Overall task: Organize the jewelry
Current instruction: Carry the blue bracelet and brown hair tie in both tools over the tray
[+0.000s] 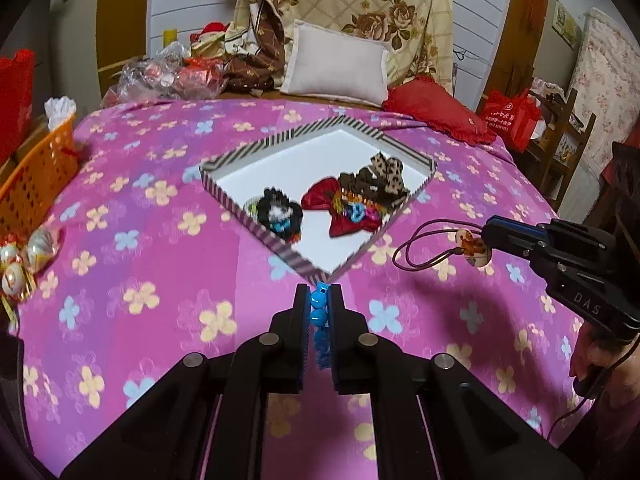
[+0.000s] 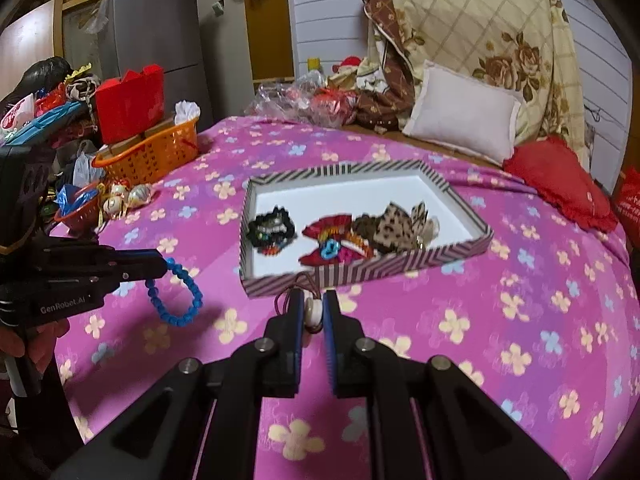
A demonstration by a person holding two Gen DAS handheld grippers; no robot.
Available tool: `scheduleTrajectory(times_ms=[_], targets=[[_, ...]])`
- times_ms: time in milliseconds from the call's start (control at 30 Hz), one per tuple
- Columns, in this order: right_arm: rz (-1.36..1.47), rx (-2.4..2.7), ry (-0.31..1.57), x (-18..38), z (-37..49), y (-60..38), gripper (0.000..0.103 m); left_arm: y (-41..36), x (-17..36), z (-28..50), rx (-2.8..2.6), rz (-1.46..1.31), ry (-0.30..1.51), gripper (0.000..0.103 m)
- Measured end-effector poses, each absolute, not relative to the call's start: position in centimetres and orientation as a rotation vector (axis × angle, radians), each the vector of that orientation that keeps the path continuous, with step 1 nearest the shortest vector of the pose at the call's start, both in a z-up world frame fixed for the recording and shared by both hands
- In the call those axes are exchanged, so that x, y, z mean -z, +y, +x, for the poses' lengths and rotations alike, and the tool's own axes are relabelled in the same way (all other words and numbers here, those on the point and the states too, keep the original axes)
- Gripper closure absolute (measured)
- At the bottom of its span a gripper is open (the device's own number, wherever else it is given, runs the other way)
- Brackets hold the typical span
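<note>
My left gripper (image 1: 319, 300) is shut on a blue bead bracelet (image 1: 319, 312), held above the pink flowered bedspread just short of the near corner of a striped tray (image 1: 256, 148). In the right wrist view the bracelet (image 2: 176, 292) dangles in a loop from the left gripper (image 2: 162, 266). My right gripper (image 2: 314, 304) is shut on a white pendant (image 2: 314, 314) with a dark red cord (image 2: 288, 294), close to the tray's front wall (image 2: 360, 270). In the left wrist view the pendant (image 1: 474, 248) hangs from the right gripper (image 1: 486, 234). The tray holds a black scrunchie (image 2: 272, 230), red bows (image 2: 328, 236) and leopard-print hair pieces (image 2: 396, 228).
An orange basket (image 2: 152, 156) and small wrapped ornaments (image 2: 128, 198) sit at the bed's left edge. A white pillow (image 2: 460, 120), a red cushion (image 2: 560, 184) and a floral quilt (image 2: 480, 32) lie behind the tray. Clutter and a red box (image 2: 130, 102) stand left of the bed.
</note>
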State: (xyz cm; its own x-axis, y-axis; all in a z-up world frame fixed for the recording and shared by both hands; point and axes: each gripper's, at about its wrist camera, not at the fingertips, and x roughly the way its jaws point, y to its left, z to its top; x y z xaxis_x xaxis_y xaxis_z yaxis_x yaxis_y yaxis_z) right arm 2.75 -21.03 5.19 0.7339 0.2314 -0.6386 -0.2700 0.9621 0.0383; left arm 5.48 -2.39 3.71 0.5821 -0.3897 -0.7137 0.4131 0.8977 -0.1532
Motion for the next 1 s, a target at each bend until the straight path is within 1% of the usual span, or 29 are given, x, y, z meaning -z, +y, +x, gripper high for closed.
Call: scheduleTrajectory(times_ms=[267, 533, 700, 1000], targets=[[-0.070, -0.271, 0.663, -7.2, 5.9, -20.6, 0.094, -3.9, -6.3, 8.3, 0.463, 0.063, 0.770, 0.100], [-0.053, -0.266, 0.674, -7.0, 10.3, -20.2, 0.094, -6.2, -7.3, 12.4, 0.462, 0.056, 0.753, 0.100], [-0.019, -0.264, 0.704, -5.5, 13.0, -20.4, 0.094, -7.6, -6.2, 14.6, 0.475, 0.033, 0.777, 0.100], [0.036, -0.249, 0.779, -1.7, 17.2, -21.3, 0.094, -7.5, -1.3, 17.4, 0.435, -0.007, 0.878, 0.100]])
